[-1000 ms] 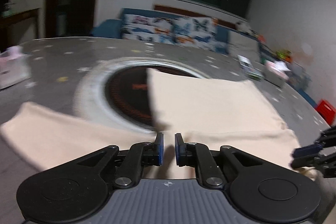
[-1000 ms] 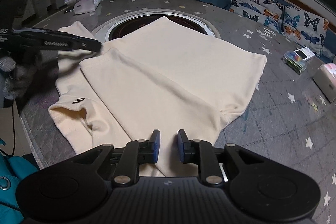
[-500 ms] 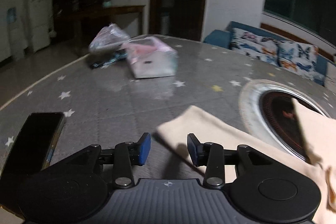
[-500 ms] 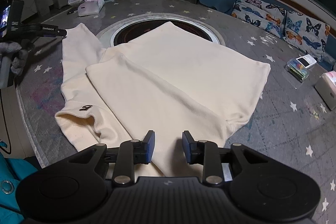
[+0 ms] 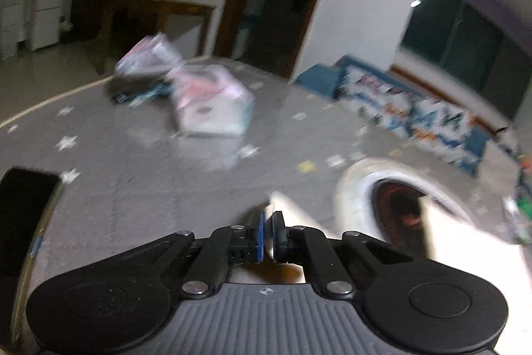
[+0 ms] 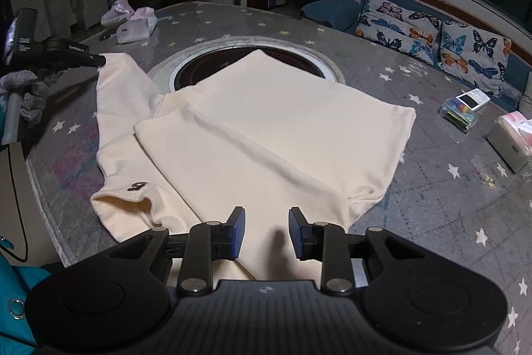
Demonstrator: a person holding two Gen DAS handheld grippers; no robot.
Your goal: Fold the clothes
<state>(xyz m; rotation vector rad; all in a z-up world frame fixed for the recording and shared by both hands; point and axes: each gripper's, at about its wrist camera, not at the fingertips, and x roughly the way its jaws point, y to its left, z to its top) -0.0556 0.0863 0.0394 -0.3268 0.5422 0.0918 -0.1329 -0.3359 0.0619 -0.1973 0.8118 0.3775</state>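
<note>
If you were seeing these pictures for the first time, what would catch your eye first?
The cream sweater dominates, lying partly folded across the round star-patterned table and over its dark central hotplate. At its far left, the left hand-held gripper pinches the sleeve end, while the right hand-held gripper hovers open over the near edge.

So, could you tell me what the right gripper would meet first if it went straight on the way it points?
Probably the cream folded garment: the open right gripper already hangs over its near edge, though height is unclear.
</note>
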